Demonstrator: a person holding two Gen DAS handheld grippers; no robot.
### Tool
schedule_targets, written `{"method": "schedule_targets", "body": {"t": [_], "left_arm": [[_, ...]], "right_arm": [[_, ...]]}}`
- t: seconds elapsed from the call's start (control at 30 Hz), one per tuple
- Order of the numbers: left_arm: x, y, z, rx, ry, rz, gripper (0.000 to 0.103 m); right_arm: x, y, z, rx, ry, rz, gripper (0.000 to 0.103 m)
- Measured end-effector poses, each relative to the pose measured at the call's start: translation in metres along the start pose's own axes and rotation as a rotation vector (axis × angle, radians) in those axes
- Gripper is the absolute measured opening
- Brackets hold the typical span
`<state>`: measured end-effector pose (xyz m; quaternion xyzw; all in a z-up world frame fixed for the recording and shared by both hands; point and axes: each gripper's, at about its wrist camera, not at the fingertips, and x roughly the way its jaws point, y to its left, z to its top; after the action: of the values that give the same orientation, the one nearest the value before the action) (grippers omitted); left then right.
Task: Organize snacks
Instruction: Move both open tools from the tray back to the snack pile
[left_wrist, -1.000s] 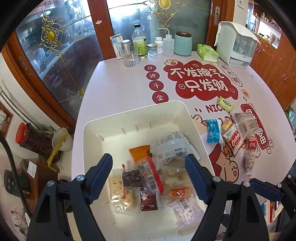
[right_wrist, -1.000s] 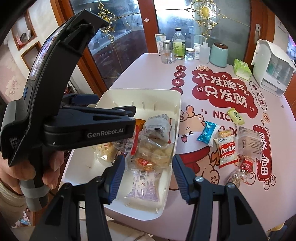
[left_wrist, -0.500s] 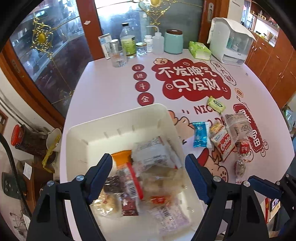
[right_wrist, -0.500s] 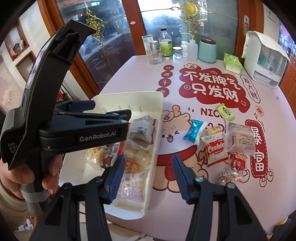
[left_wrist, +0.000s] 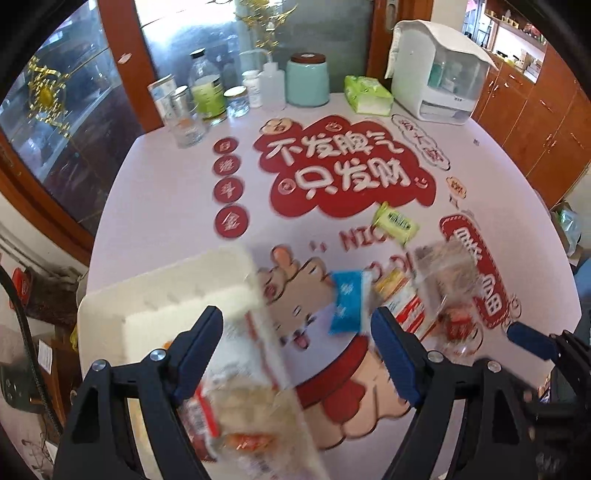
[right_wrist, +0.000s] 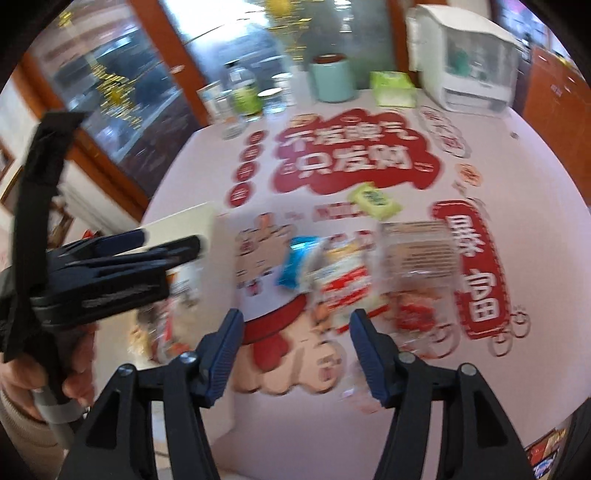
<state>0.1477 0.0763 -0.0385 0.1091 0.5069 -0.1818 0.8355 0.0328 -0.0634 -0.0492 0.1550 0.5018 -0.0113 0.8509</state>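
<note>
A white bin (left_wrist: 166, 291) with several snack packets sits at the table's near left; it also shows in the right wrist view (right_wrist: 177, 225). Loose snacks lie to its right: a blue packet (left_wrist: 345, 301) (right_wrist: 295, 264), a red-and-white cookie pack (right_wrist: 343, 284), a clear packet (left_wrist: 448, 266) (right_wrist: 417, 240) and a yellow-green packet (left_wrist: 395, 221) (right_wrist: 375, 199). My left gripper (left_wrist: 295, 354) is open and empty, above the bin's right edge. My right gripper (right_wrist: 295, 350) is open and empty, just short of the cookie pack. Both views are blurred.
Bottles, a glass (left_wrist: 186, 129), a teal jar (left_wrist: 307, 81), a green tissue pack (left_wrist: 367, 94) and a white dispenser (left_wrist: 436, 81) line the table's far edge. The left gripper's handle and hand (right_wrist: 74, 288) fill the left of the right wrist view.
Both grippers have swung right, off the bin and toward the loose snacks. The bin has slid to the left of both views. Both stay open.
</note>
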Motion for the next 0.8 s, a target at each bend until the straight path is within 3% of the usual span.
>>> {"method": "schedule_targets", "body": {"t": [0.1, 0.17, 0.37, 0.8], "left_arm": [[0.008, -0.019, 0.021, 0.016, -0.011, -0.005, 0.085], [0.016, -0.031, 0.035, 0.024, -0.012, -0.011, 0.086], [0.054, -0.063, 0.071, 0.038, 0.027, -0.02, 0.086], [0.146, -0.086, 0.109, -0.05, 0.169, -0.025, 0.086]], "right_arm": [[0.006, -0.036, 0.014, 0.063, -0.02, -0.042, 0.069], [0.012, -0.062, 0.025, 0.1, -0.037, -0.071, 0.078], [0.049, -0.102, 0.052, 0.092, -0.03, -0.11, 0.095], [0.147, -0.107, 0.054, -0.046, 0.172, -0.202, 0.103]]}}
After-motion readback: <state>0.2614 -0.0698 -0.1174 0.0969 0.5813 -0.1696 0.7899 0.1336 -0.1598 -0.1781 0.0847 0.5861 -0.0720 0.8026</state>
